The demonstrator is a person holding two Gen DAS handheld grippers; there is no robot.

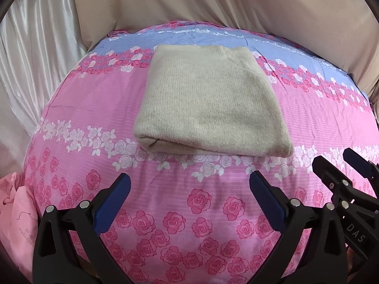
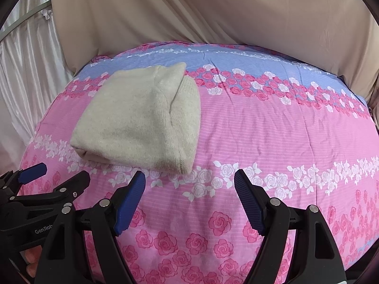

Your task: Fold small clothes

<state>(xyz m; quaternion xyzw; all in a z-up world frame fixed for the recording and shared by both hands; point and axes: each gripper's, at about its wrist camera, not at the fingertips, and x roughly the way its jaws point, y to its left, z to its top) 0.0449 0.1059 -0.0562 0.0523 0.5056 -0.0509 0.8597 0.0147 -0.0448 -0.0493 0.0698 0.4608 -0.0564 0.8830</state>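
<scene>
A beige knit garment [image 1: 208, 104] lies folded into a thick rectangle on the pink rose-print bed cover [image 1: 165, 213]. It also shows in the right wrist view [image 2: 139, 120], left of centre. My left gripper [image 1: 189, 182] is open and empty, just in front of the garment's near edge. My right gripper [image 2: 189, 179] is open and empty, in front of and right of the garment. The right gripper also shows at the right edge of the left wrist view [image 1: 336, 161], and the left gripper at the lower left of the right wrist view [image 2: 59, 172].
A pink cloth [image 1: 16, 213] hangs off the bed's left side. Beige drapes [image 1: 236, 4] rise behind the bed, white satin curtains [image 1: 35, 47] to the left. The cover [image 2: 272, 130] lies flat right of the garment.
</scene>
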